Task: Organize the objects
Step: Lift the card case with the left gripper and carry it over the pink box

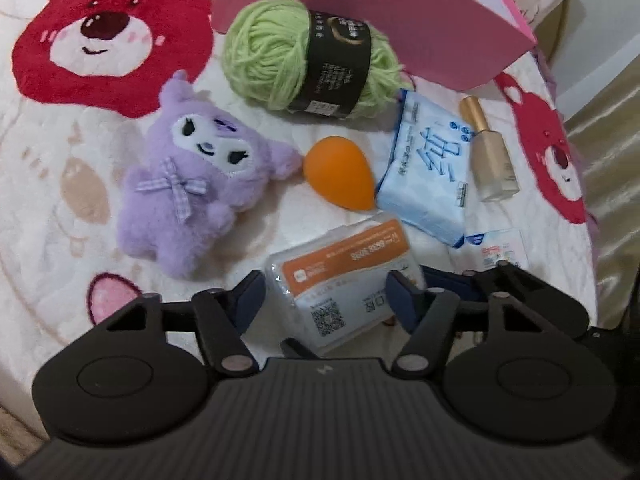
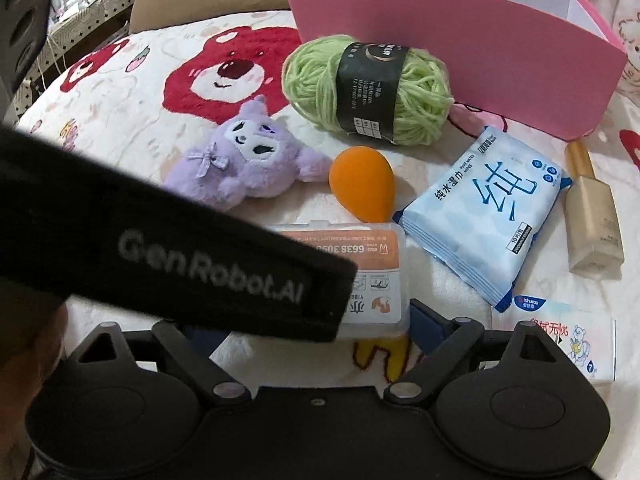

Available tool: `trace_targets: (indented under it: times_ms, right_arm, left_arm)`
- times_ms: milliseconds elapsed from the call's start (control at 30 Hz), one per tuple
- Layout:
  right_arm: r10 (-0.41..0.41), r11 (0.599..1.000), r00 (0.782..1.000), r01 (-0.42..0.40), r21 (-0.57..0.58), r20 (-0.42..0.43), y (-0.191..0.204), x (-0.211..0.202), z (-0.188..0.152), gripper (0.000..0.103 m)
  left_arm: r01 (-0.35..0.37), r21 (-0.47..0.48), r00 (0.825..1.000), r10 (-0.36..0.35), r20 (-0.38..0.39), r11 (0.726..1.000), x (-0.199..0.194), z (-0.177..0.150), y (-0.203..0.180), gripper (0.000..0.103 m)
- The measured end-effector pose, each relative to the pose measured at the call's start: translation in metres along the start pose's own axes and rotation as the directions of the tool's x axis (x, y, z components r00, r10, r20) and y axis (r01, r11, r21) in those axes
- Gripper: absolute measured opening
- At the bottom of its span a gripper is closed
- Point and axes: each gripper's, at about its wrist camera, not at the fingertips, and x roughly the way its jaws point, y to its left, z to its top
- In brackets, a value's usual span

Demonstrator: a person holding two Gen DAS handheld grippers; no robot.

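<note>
An orange-labelled tissue pack (image 1: pixel 344 276) lies on the bear-print blanket (image 1: pixel 52 200), and my left gripper (image 1: pixel 326 294) is shut on it, a blue pad against each short side. From the right wrist the same tissue pack (image 2: pixel 368 280) is half hidden under the left gripper's black strap (image 2: pixel 208 268). My right gripper (image 2: pixel 316 330) stands open just in front of the pack; its right finger (image 2: pixel 428 320) is beside the pack's corner, and its left finger is mostly hidden. Behind stands an open pink box (image 2: pixel 460 60).
On the blanket lie a green yarn ball (image 1: pixel 304 56), a purple plush (image 1: pixel 188 172), an orange sponge egg (image 1: pixel 340 176), a blue wipes pack (image 1: pixel 432 172), a beige bottle (image 1: pixel 490 152) and a small white carton (image 2: pixel 560 344). The bed's edge runs along the right.
</note>
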Motion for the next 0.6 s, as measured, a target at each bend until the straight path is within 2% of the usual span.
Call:
trace_targets:
  times_ms: [200, 367, 600]
  right_arm:
    - [-0.016, 1.0, 0.999, 0.017, -0.016, 0.049, 0.003, -0.019, -0.002, 0.094]
    - [-0.031, 1.0, 0.989, 0.03, 0.01, 0.144, 0.008, -0.058, 0.004, 0.094]
    - [-0.073, 0.996, 0.963, 0.081, -0.021, 0.259, 0.004, -0.111, 0.044, 0.094]
  left_arm:
    - [-0.001, 0.044, 0.999, -0.001, 0.044, 0.999, -0.025, 0.0, -0.01, 0.061]
    - [0.017, 0.101, 0.994, -0.028, 0.11, 0.995, -0.064, 0.008, -0.024, 0.06]
    - [0.034, 0.232, 0.975, -0.083, 0.205, 0.972, -0.116, 0.048, -0.053, 0.06]
